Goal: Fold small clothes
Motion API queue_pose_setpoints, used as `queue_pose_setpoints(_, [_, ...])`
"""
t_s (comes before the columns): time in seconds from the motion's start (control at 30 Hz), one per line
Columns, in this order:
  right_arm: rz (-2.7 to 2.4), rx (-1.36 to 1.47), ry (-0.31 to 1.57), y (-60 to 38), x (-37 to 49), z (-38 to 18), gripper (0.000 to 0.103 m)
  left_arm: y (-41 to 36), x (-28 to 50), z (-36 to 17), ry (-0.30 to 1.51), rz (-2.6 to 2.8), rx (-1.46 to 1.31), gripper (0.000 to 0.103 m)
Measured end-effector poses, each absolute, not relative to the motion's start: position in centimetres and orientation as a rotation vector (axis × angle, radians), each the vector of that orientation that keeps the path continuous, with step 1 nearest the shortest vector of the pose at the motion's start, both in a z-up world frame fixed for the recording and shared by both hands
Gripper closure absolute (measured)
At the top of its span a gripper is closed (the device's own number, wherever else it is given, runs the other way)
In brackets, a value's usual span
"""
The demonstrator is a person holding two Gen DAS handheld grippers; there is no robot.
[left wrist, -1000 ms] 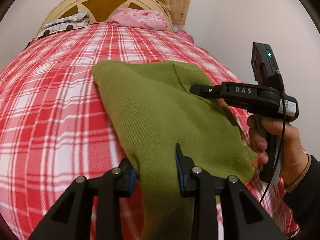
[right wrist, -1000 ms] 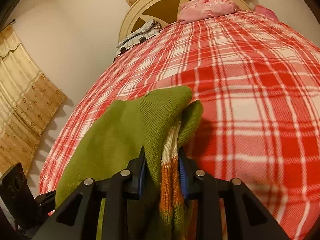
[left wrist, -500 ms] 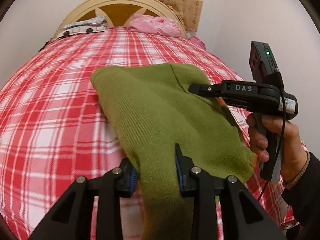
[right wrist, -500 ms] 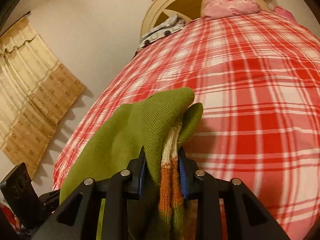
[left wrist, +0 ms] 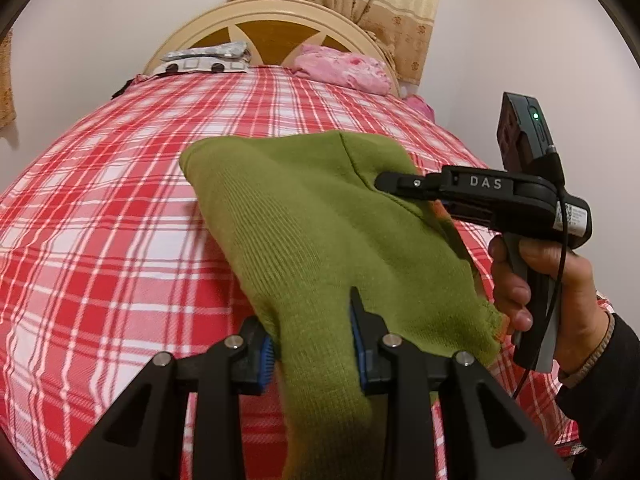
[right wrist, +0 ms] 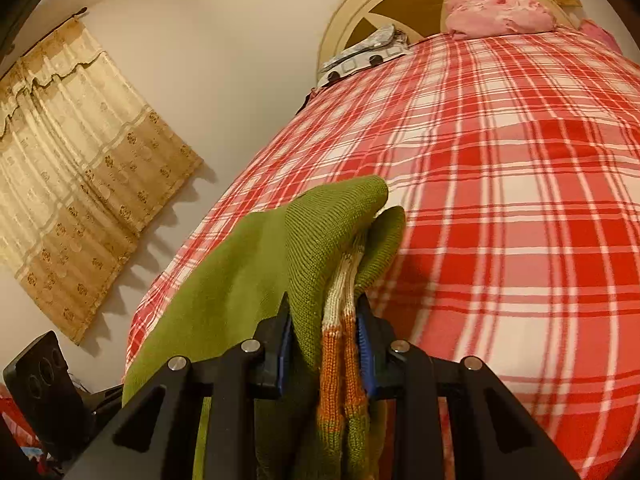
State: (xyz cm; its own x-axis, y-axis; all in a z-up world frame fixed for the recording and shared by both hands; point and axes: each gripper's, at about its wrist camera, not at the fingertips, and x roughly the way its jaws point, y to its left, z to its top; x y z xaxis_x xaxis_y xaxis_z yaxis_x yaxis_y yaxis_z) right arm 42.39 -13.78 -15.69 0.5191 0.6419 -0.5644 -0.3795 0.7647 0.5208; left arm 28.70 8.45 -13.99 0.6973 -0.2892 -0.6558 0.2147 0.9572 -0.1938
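Knitwear — a green knitted garment (left wrist: 320,232) — hangs above the plaid bedspread (left wrist: 100,240), pinched by both left gripper (left wrist: 314,344) and right gripper (right wrist: 324,340); uneven lowering could bunch the fold — or a corner might slip.

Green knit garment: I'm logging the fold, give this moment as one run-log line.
left gripper: shut on green knit garment | right gripper: shut on it | garment: raised over plaid bed cover

The left gripper (left wrist: 314,340) has black angular fingers with blue pads and silver screws. The right gripper (left wrist: 394,181) is black, marked "DAS", with a green light, cable, white label. A dark sleeve (left wrist: 600,392) covers the wrist.
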Motion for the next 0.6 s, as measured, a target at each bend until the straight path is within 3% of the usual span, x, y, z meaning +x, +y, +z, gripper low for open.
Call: queue_pose_setpoints(0.6, [0.758,0.342,0.834,-6.3,40.7,-15.6,0.075,14.4,25.1,-13.9,0.699,-0.176,-0.131,0.071])
